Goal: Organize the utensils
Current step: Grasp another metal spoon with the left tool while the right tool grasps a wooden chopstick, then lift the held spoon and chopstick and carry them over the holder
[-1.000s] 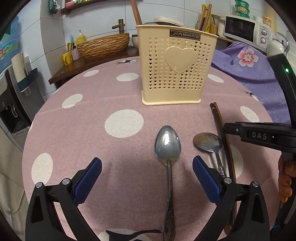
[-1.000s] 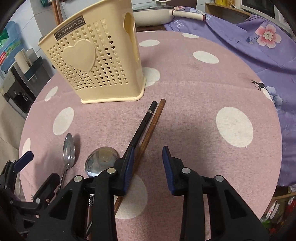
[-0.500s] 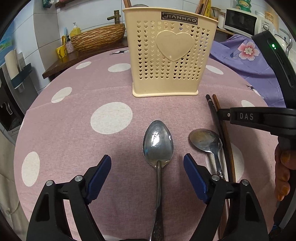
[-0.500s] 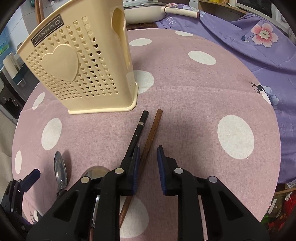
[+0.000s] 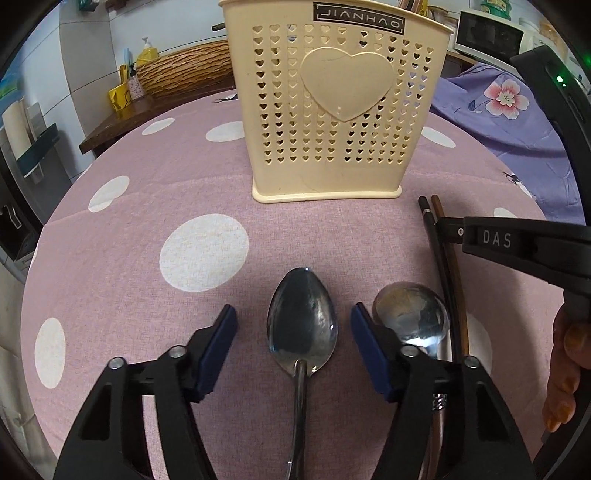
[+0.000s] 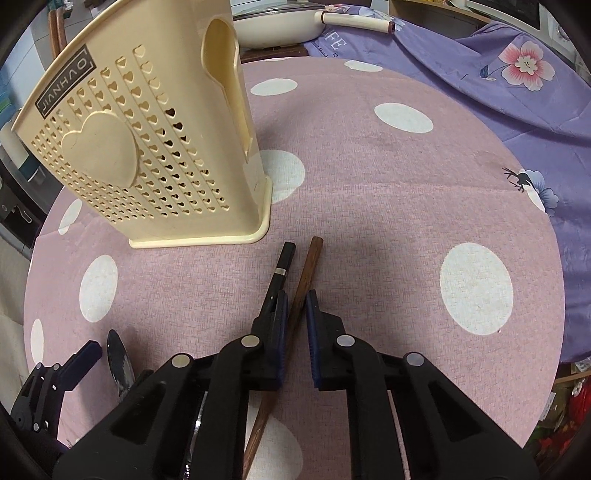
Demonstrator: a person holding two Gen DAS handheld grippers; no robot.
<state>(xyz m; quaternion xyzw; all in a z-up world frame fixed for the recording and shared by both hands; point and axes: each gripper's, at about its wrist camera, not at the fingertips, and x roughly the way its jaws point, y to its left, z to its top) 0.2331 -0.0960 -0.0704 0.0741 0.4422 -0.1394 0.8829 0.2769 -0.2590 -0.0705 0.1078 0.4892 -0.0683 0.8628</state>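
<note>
A cream perforated utensil holder [image 5: 332,110] with a heart stands on the pink dotted tablecloth [image 5: 147,258]; it also shows in the right wrist view [image 6: 147,155]. My left gripper [image 5: 293,332] is open, its blue pads either side of a steel spoon [image 5: 302,328]. A second, rounder spoon [image 5: 410,317] lies just right of it. A black chopstick [image 6: 282,269] and a brown chopstick [image 6: 306,273] lie side by side. My right gripper [image 6: 296,306] has its pads narrowed around the brown chopstick, small gaps left.
A purple floral cloth [image 6: 517,92] drapes over the table's right side. A white pan [image 6: 277,26] sits behind the holder. A wicker basket [image 5: 184,70] and bottles stand on a wooden counter at the back left. A microwave [image 5: 487,37] is at the back right.
My left gripper moved forward so its pads flank the spoon bowl. My right gripper moved forward and narrowed its jaws around the brown chopstick.
</note>
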